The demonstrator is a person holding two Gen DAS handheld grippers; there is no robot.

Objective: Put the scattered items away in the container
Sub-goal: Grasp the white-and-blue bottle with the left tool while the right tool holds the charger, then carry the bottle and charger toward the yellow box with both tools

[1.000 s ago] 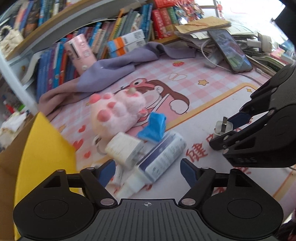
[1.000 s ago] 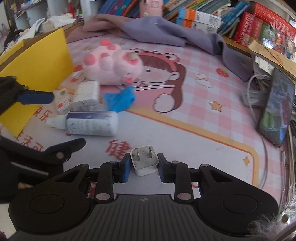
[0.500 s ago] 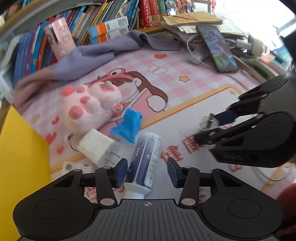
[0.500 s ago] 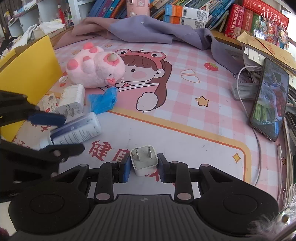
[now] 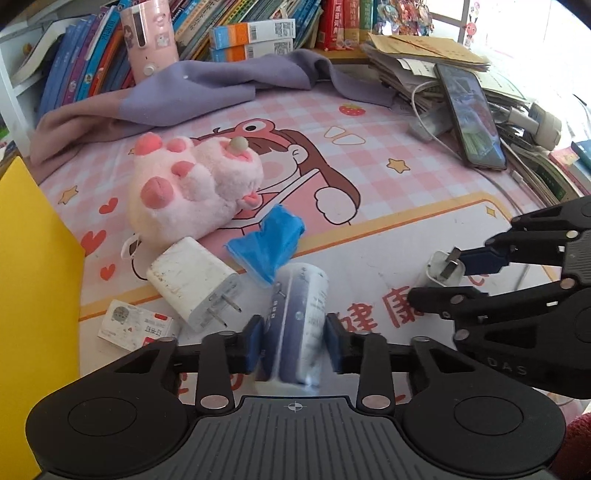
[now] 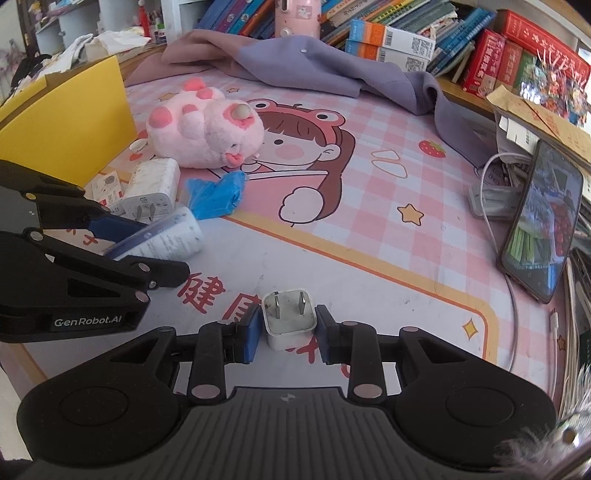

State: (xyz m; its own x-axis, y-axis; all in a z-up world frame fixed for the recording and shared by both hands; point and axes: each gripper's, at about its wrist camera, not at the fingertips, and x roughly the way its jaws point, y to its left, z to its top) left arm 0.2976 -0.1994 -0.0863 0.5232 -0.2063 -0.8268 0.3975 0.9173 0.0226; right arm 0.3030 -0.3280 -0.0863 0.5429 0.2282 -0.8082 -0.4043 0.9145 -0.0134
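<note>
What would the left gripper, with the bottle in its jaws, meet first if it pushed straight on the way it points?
Probably the blue bag, which lies just beyond the bottle held by the left gripper. Depth is unclear; the mat could come first.

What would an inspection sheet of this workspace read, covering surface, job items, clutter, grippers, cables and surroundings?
Surface: pink cartoon desk mat, marked with grime.
Job's things: white bottle, small plug, large charger, pink plush, blue bag, small card; yellow container wall at left.
Clutter: purple cloth, phone, paper stack.
Grippers: left gripper shut on the bottle; right gripper shut on the small plug.
Cables: white cable beside the phone.
Surroundings: books on shelves behind.
</note>
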